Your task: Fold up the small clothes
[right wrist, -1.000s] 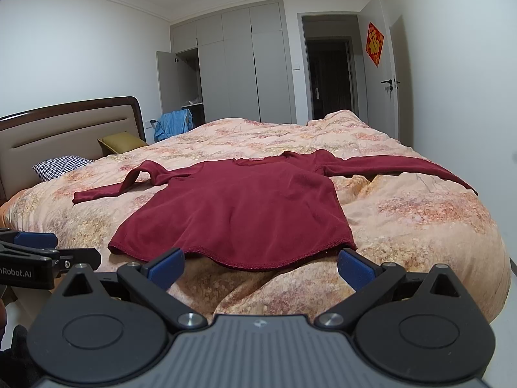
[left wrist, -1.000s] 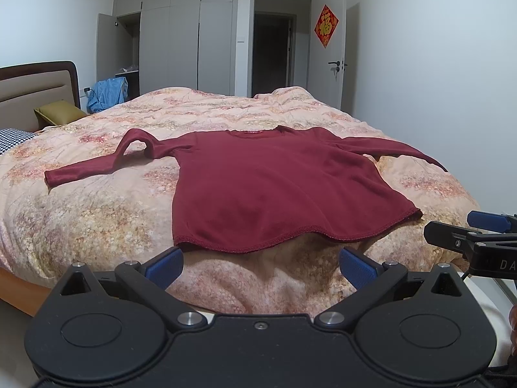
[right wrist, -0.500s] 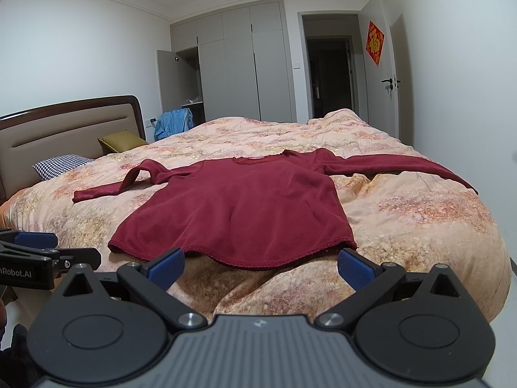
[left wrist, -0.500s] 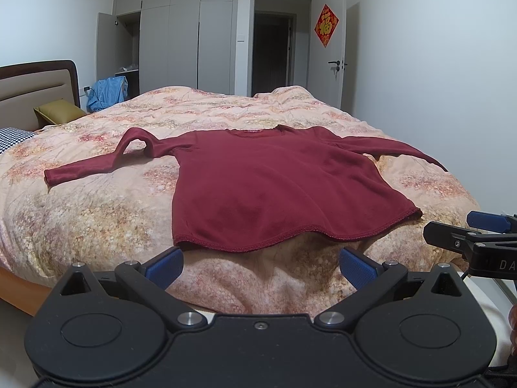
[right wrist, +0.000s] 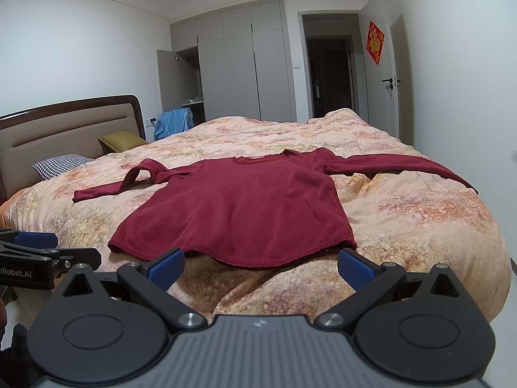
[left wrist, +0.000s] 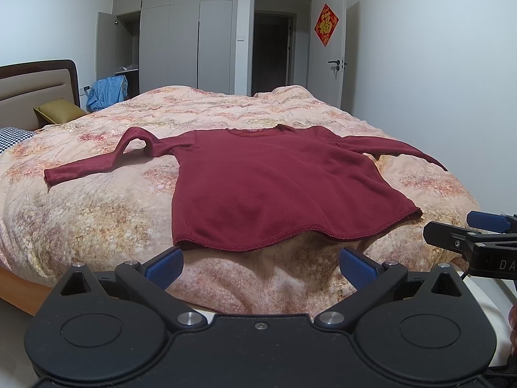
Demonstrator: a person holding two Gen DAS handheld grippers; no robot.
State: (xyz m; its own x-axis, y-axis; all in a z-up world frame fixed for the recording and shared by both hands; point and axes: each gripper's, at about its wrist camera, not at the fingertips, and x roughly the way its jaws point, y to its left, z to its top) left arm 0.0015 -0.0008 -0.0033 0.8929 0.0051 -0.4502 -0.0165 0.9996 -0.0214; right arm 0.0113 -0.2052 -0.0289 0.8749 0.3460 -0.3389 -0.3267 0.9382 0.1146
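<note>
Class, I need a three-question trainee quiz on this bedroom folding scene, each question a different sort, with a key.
1. True or false: the maroon top is already folded in half.
2. Which sleeve arches up off the quilt: A the one toward the headboard, B the one toward the door?
3. Fill in: the jaws of the left gripper and right gripper are both ____.

Key: 1 false; 2 A; 3 open.

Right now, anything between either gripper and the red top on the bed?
Nothing visible. The red top lies spread flat on the quilt, hem nearest both open grippers, left gripper and right gripper. Only bare quilt lies between them and the hem.
</note>
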